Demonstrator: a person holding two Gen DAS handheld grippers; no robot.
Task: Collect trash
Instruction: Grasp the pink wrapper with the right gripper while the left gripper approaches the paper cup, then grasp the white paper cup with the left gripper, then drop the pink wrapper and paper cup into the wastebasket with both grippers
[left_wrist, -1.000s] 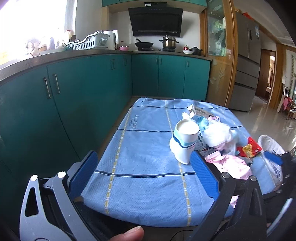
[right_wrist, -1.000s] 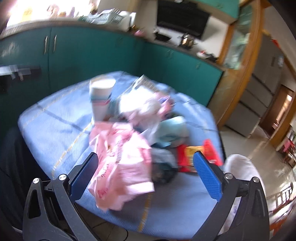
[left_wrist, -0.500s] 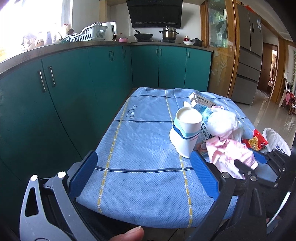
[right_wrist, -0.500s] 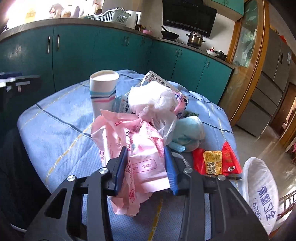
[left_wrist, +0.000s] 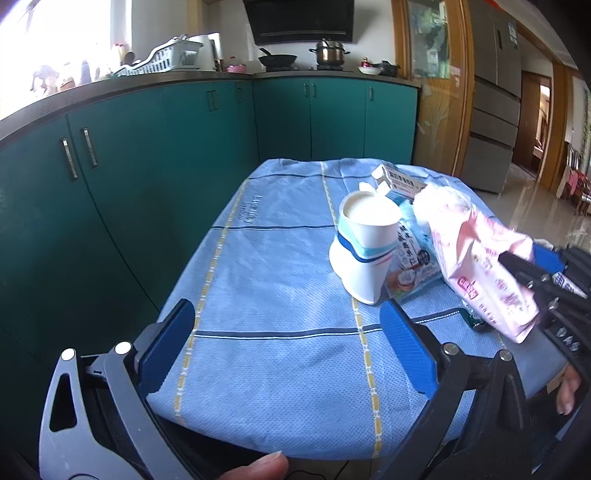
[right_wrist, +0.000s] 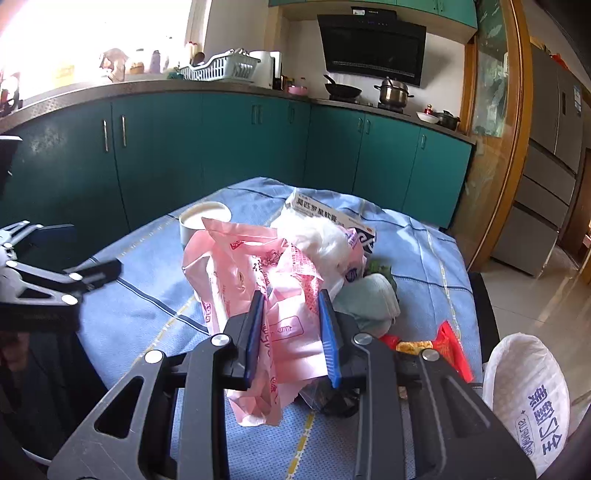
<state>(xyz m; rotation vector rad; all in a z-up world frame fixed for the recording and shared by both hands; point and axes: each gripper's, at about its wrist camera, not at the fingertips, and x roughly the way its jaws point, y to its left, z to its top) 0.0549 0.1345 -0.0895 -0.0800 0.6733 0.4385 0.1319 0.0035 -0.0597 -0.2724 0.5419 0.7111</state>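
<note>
My right gripper (right_wrist: 291, 321) is shut on a pink plastic wrapper (right_wrist: 255, 280) and holds it lifted off the blue tablecloth (right_wrist: 140, 295); the wrapper also shows in the left wrist view (left_wrist: 484, 273), with the right gripper (left_wrist: 532, 266) behind it. A white paper cup (left_wrist: 365, 247) stands on the cloth beside a printed carton (left_wrist: 410, 258). More trash lies behind: a white crumpled bag (right_wrist: 325, 240), a box (right_wrist: 325, 218), a pale green cloth (right_wrist: 373, 299), a red snack packet (right_wrist: 439, 343). My left gripper (left_wrist: 288, 343) is open and empty over the table's near edge.
A white plastic bag (right_wrist: 532, 398) with blue print hangs open at the table's right side. Teal kitchen cabinets (left_wrist: 147, 158) run along the left and back. A fridge (left_wrist: 491, 96) and tiled floor lie to the right.
My right gripper closed on the pink wrapper and has raised it off the cloth. My left gripper stayed open and moved slightly forward over the table edge.
</note>
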